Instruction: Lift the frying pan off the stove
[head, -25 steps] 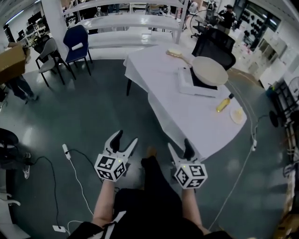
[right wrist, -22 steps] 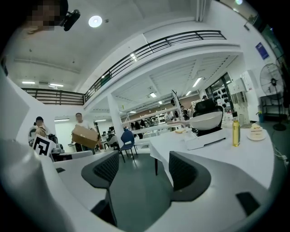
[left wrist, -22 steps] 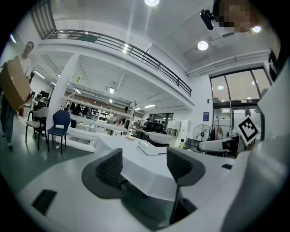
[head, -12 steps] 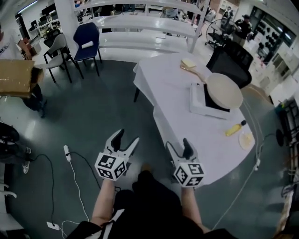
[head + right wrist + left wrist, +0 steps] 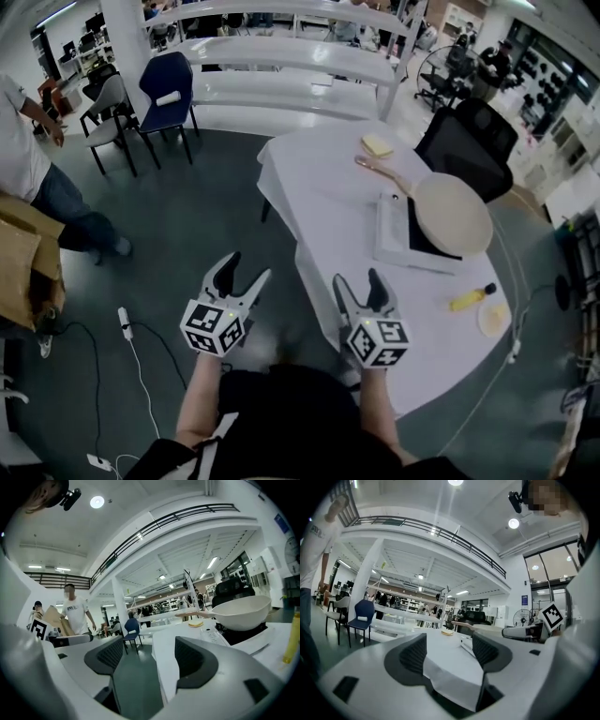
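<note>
Room: large open hall, dark grey floor, shelving and chairs at the back, white-clothed surface [image 5: 342,220] ahead and to the right.
Frying pan [image 5: 454,215]: cream, round and shallow, empty as far as visible; seated on the black top of the white stove [image 5: 392,232] toward the far right of the surface, well apart from both claws.
Handle [image 5: 380,172]: long, pale wood, pointing away from the stove toward a yellow sponge [image 5: 378,145]; nothing touching it.
Left claw [image 5: 246,267]: jaws spread, nothing between them, held over the floor short of the surface.
Right claw [image 5: 357,278]: jaws spread, likewise empty, at the near edge of the surface.
Risk, grip: likely tipping if pinched far out on the handle; long lever, wide bowl, smooth wood apt to roll between the pads.
Risk, stove: light-looking unit, liable to shift if the pan is dragged sideways rather than raised straight.
Risk, neighbours: yellow bottle [image 5: 472,298] and small plate [image 5: 493,320] near the stove's near corner, exposed to a low swing.
Risk, cloth: loose overhang at the near edge, possible snag for a low approach.
</note>
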Available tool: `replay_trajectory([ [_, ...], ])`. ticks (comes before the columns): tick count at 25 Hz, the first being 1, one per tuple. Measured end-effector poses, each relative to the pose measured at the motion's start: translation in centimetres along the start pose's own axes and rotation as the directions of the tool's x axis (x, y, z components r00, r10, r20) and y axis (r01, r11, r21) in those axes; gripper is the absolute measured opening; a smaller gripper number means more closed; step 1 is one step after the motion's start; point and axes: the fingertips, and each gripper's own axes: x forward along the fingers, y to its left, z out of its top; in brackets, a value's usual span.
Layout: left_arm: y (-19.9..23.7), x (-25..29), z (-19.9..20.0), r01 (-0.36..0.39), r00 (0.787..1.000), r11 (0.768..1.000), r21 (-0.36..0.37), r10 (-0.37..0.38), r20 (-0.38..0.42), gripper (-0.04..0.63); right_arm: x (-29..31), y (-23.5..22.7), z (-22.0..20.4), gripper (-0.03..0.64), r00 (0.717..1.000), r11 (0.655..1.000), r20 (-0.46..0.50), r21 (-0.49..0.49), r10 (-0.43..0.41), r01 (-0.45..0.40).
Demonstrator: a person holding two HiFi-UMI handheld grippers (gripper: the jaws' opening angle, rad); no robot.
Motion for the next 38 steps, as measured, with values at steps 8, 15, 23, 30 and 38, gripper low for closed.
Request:
replay_trajectory([
  [8,1.1,5.1,-0.1,-0.012,1.000,1.000,-0.008,0.012,-0.016,0.288,3.6,-3.9,0.3,0.322,1.000,1.000,-0.022,0.019,-0.008,0.008],
  [15,2.4,8.0,-0.4,0.009,0.999,1.000,-0.008,-0.010,-0.031,0.288,5.8,-5.1,-0.5,0.322,0.999,0.999,-0.030,0.046,-0.026,0.027],
  [23,6.7,12.4,0.0,0.039,0.999,0.999,-0.027,-0.040,-0.015,0.288,12.0,-4.7,-0.5,0.322,0.999,0.999,-0.047,0.037,-0.026,0.028],
  [30,13.7,20.1,2.2,0.099,0.995,0.994,-0.044,-0.100,-0.009,0.288,20.4,-5.1,2.3,0.322,0.997,0.996,-0.010,0.026,-0.083,0.083],
  [38,16.4,32.9,7.4,0.334,0.941,0.942,-0.024,-0.335,-0.053,0.288,26.7,-9.3,7.4,0.322,0.948,0.946,0.030,0.086,-0.317,0.313],
])
